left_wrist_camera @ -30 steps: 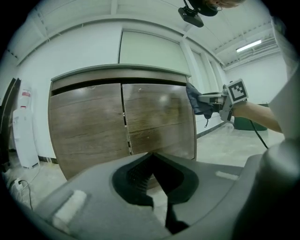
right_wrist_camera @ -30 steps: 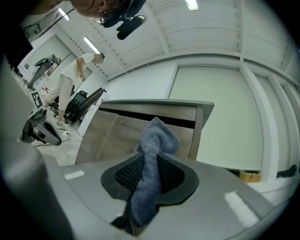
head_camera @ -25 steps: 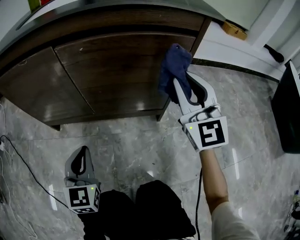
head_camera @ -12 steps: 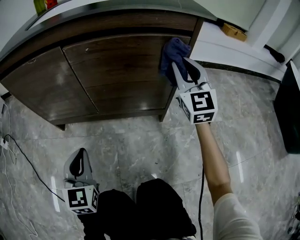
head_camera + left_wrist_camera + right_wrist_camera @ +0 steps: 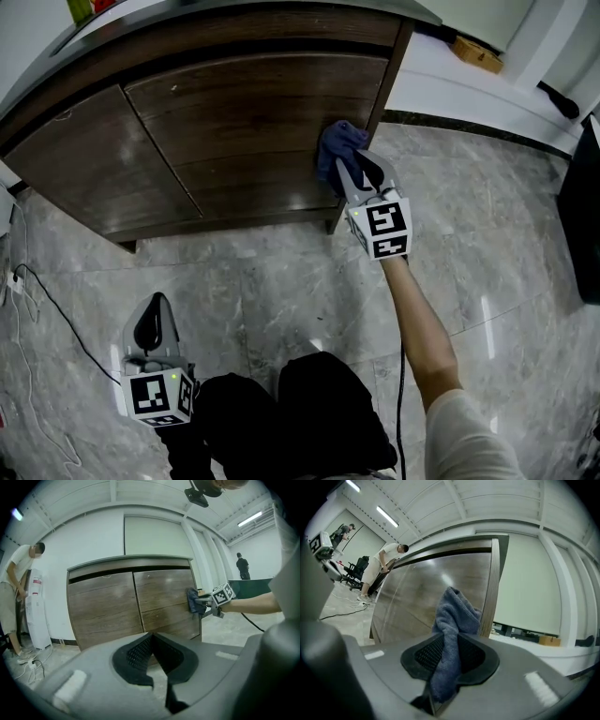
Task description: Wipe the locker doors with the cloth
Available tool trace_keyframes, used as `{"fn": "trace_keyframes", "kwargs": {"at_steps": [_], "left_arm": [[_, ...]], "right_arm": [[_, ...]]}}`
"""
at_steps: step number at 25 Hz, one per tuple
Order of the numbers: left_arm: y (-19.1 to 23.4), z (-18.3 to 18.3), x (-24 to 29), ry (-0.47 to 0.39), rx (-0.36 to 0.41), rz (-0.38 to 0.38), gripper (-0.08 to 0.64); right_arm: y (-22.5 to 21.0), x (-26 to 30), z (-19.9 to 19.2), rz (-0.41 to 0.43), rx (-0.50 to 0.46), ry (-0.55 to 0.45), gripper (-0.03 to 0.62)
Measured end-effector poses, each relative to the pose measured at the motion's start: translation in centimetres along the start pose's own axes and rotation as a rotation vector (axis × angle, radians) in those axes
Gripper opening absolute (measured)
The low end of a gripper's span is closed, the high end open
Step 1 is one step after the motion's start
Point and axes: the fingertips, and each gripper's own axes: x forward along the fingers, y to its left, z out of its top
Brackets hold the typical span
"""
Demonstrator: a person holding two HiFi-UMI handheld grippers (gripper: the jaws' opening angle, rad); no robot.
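A dark wooden locker with two doors (image 5: 253,122) stands ahead on the marble floor. A blue cloth (image 5: 336,150) is pressed against the right door near its right edge, low on the panel. My right gripper (image 5: 361,178) is shut on the cloth, which bunches out past its tips (image 5: 454,616) and hangs down between the pads. My left gripper (image 5: 155,323) is held low by my legs, well away from the locker, jaws shut with nothing between them (image 5: 152,637). From the left gripper view the cloth (image 5: 192,601) rests on the right door (image 5: 164,597).
A person in white (image 5: 18,597) bends beside a white unit (image 5: 37,611) left of the locker. Cables (image 5: 37,309) trail over the floor at the left. A white ledge (image 5: 469,94) runs right of the locker, and a black object (image 5: 586,216) stands at the far right.
My right gripper has carried the cloth down the right door from near its top edge to its lower part. The left gripper has barely shifted.
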Motion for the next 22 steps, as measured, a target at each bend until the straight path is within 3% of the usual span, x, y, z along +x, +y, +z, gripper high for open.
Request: {"fn": "trace_keyframes", "kwargs": {"at_steps": [11,22], "left_arm": [[-0.6,0.4,-0.5,0.013,0.027,-0.007,0.002],[-0.8,-1.0,-0.4,0.023,0.016,0.003,0.002]], "right_arm": [[4.6,0.8,-11.2,0.082,0.078,0.178,0.089],[8.1,1.5,-16.0,0.132,0.106,0.281,0.089]]}}
